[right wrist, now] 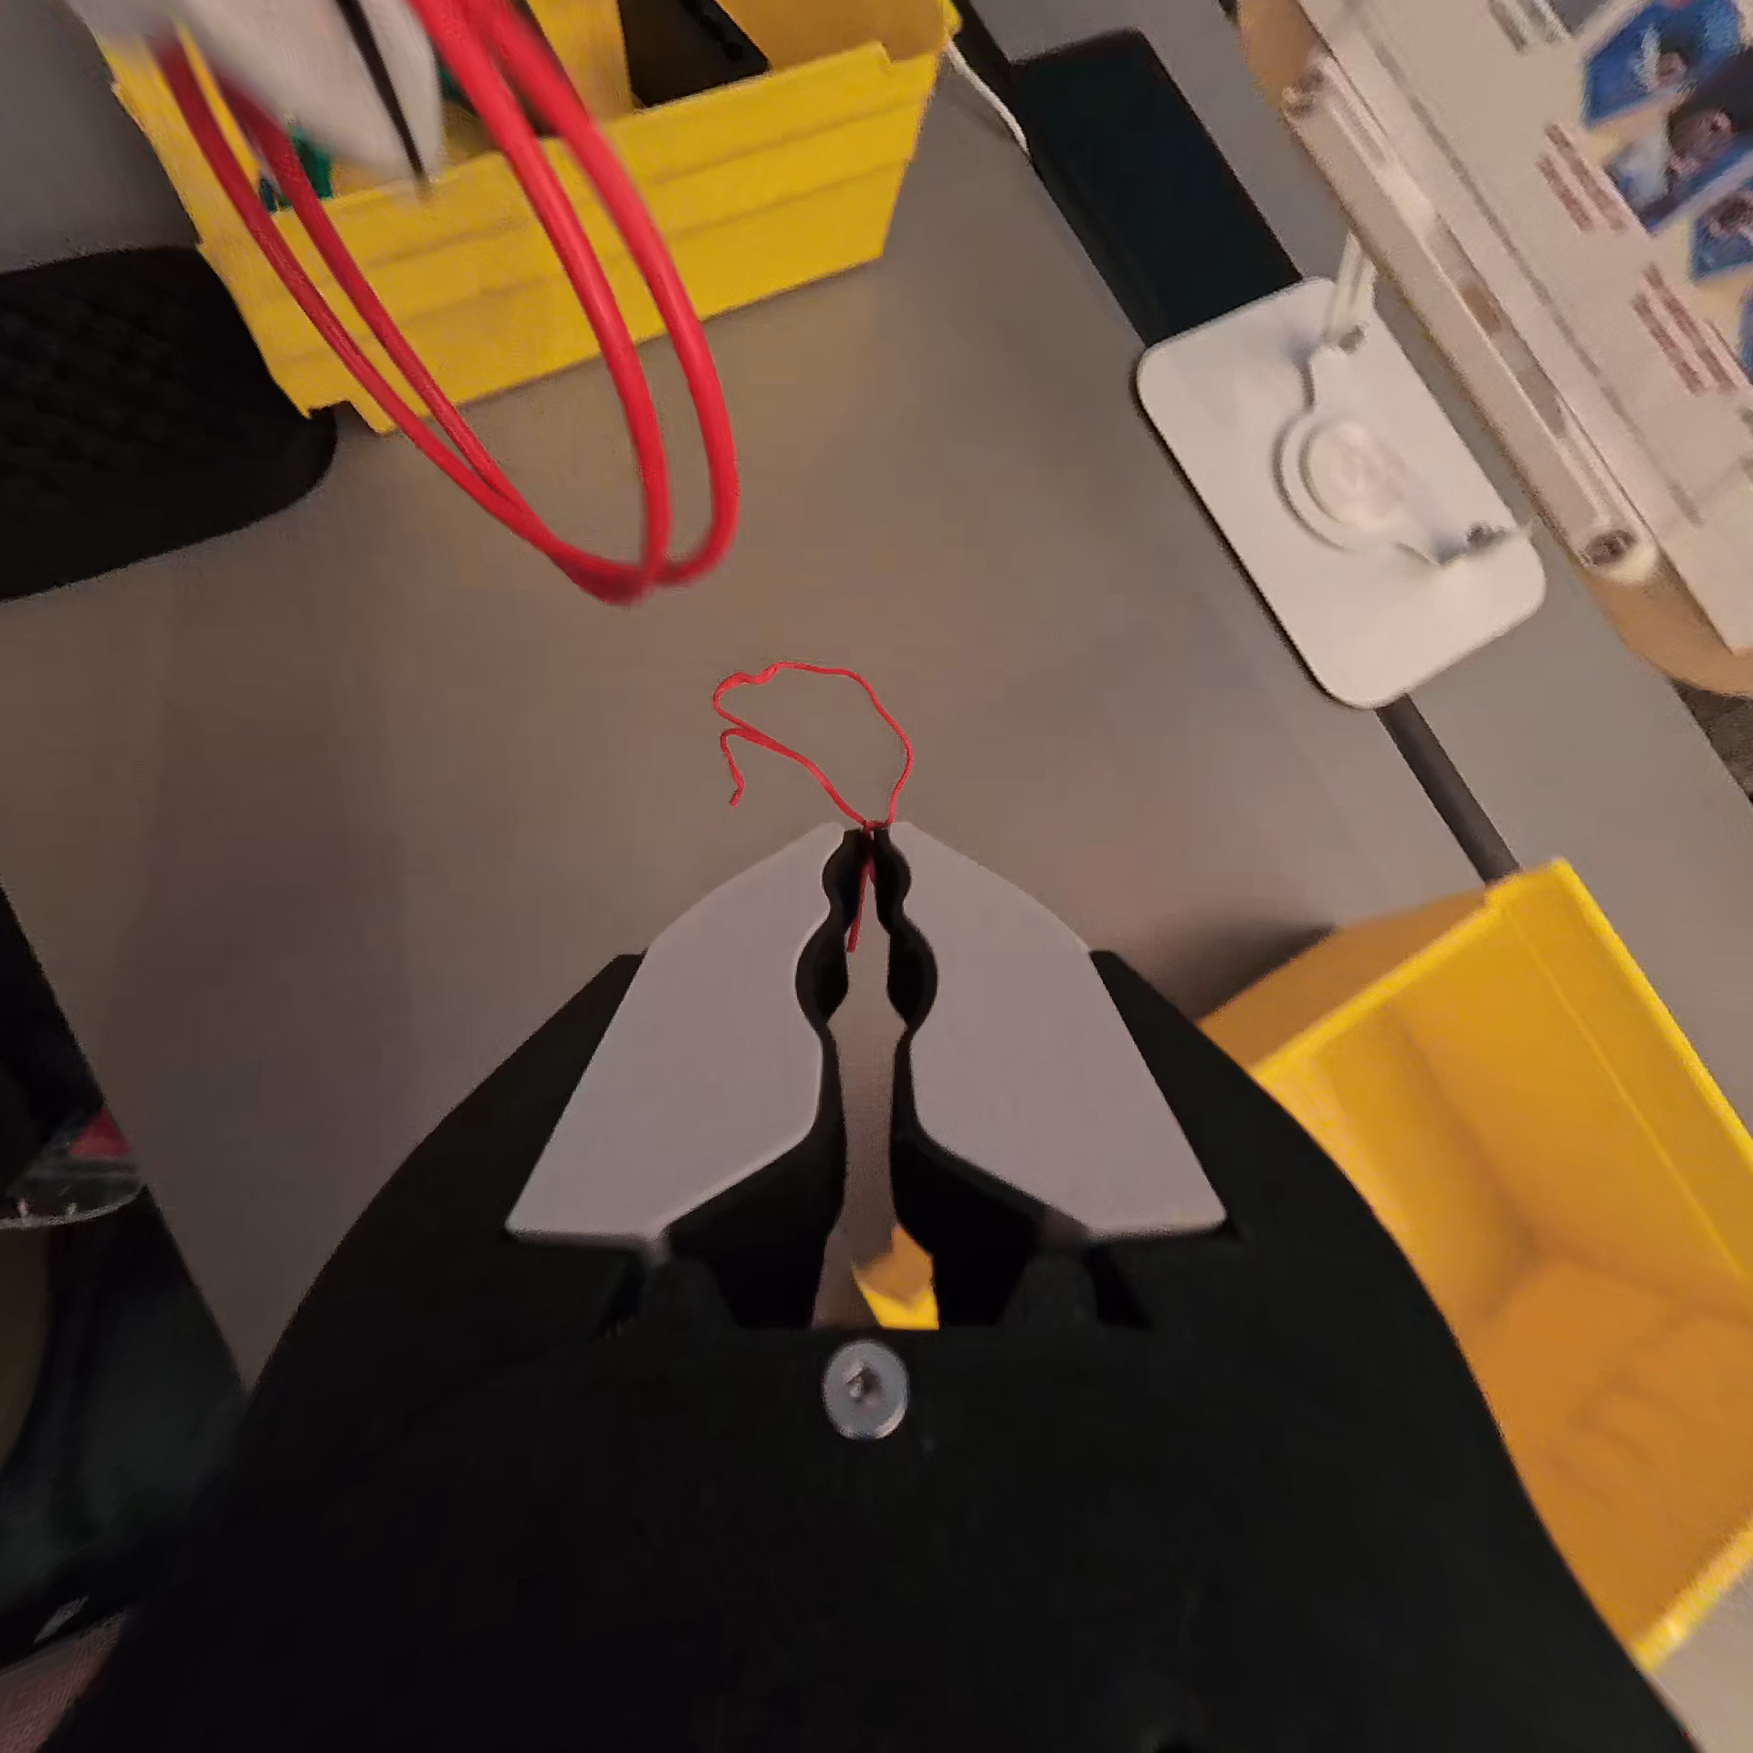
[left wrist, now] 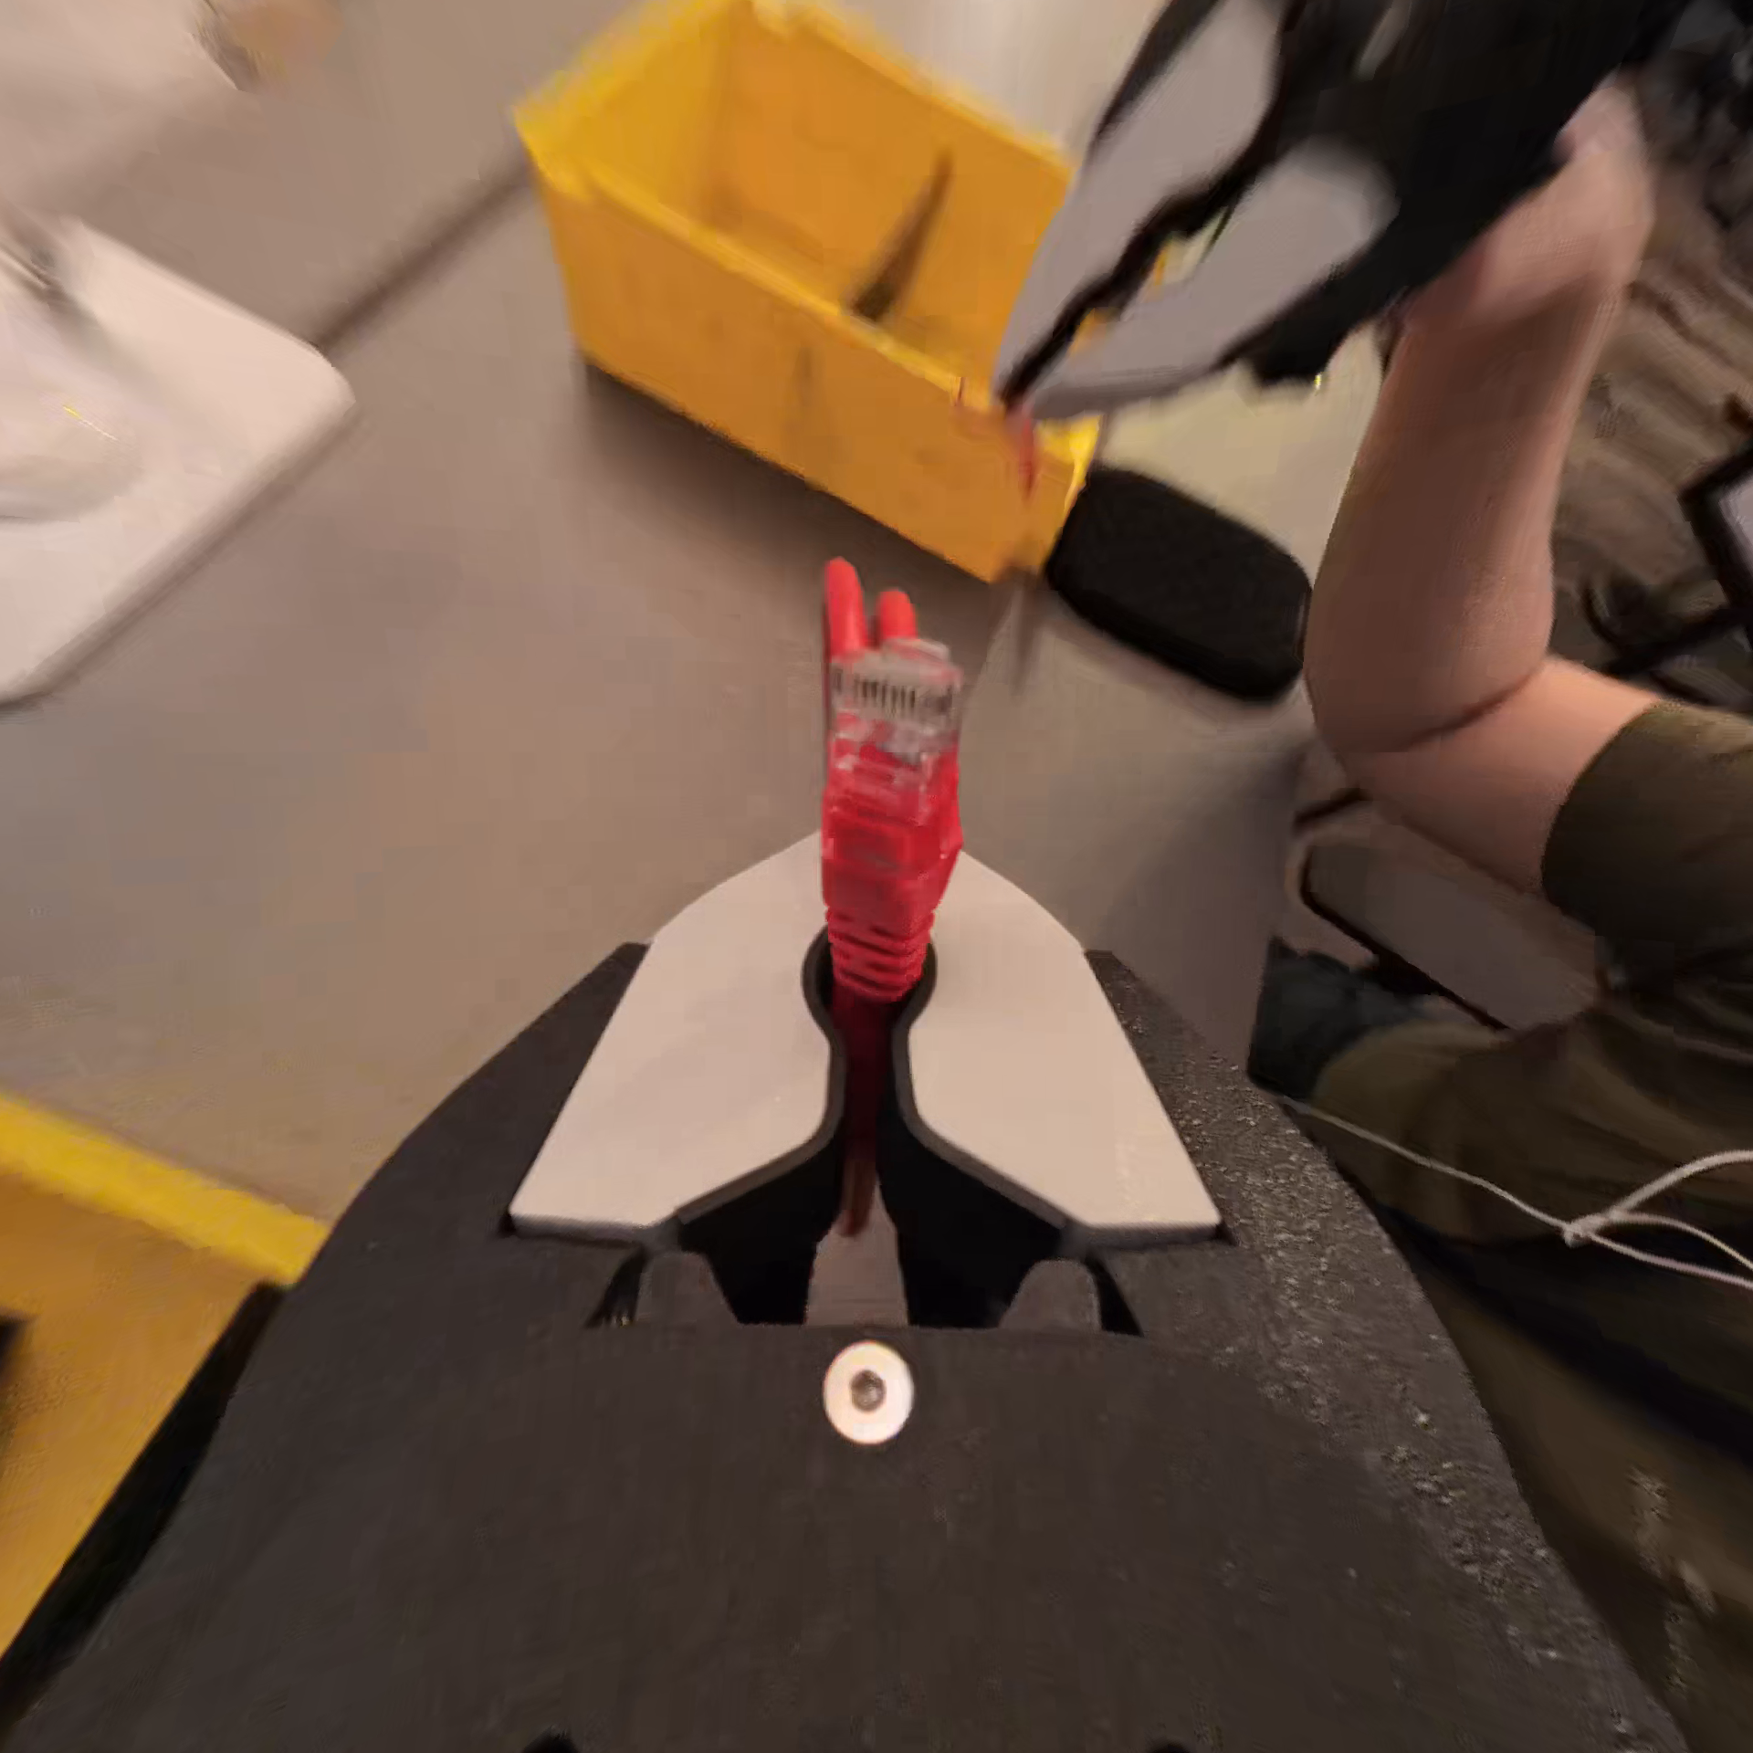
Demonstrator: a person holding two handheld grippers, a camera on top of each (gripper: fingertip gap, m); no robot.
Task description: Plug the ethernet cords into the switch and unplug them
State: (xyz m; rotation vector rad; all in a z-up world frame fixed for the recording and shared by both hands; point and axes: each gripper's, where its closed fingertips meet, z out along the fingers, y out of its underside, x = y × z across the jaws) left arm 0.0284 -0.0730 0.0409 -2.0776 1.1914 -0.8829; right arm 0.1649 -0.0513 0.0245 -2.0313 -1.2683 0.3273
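My left gripper (left wrist: 887, 854) is shut on a red ethernet cord (left wrist: 882, 892) just behind its boot. The clear plug (left wrist: 892, 697) sticks out past the fingertips, above the grey table. The cord's red loops (right wrist: 607, 379) hang from the left gripper (right wrist: 313, 85) at the top left of the right wrist view. My right gripper (right wrist: 868, 833) is shut on a thin red twist tie (right wrist: 816, 721) that curls out past its tips. It also shows at the top right of the left wrist view (left wrist: 1024, 389), held up in the air. No switch shows in either view.
A yellow bin (left wrist: 806, 313) stands on the grey table (left wrist: 474, 711) behind the plug, with a black pad (left wrist: 1176, 579) beside it. Another yellow bin (right wrist: 1518, 1186) is at the right. A white stand base (right wrist: 1347, 493) sits near the table edge. A person's arm (left wrist: 1423, 569) is at the right. Spacing between my two grippers at the tips: around 15 cm.
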